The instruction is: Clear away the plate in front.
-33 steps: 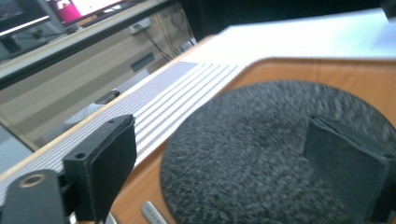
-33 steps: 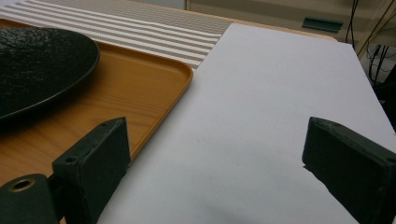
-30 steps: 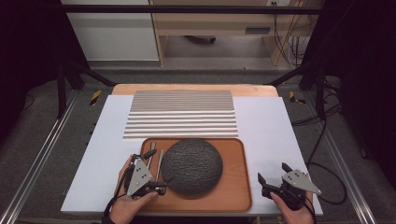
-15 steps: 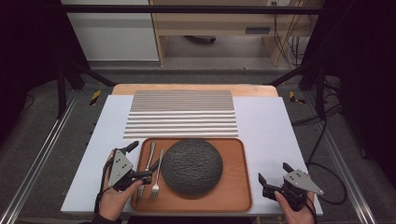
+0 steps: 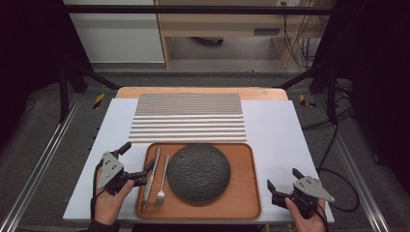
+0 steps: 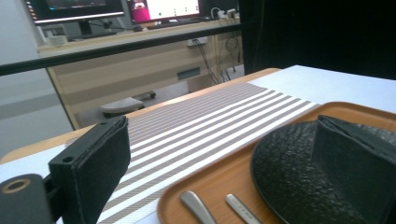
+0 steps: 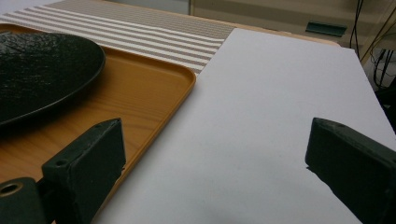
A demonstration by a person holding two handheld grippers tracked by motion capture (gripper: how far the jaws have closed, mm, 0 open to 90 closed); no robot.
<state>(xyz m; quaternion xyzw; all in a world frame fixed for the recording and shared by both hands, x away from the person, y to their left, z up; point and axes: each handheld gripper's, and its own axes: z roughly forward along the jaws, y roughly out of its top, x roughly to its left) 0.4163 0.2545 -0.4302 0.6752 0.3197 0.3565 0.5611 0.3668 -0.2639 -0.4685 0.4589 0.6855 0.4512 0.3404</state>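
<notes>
the knife lies flat in the left part of the wooden tray, just beside the fork. its long axis runs near enough front to back, leaning a little: the handle end points away toward the striped placemat, the other end toward the person. the fork lies almost parallel on its right, tines at the near end, handle away. both handle ends show low in the left gripper view, knife and fork side by side on the tray.

right of the fork a dark, rough-surfaced round plate takes up the middle of the tray; whether the fork touches its rim is hard to tell from above.

the left gripper sits at the tray's left edge, jaws released and spread, one over the white desk, the other reaching in close to the knife's middle; they seem not to grip it.

the right gripper rests off the tray's right near corner on the desk, jaws wide apart, holding nothing.
</notes>
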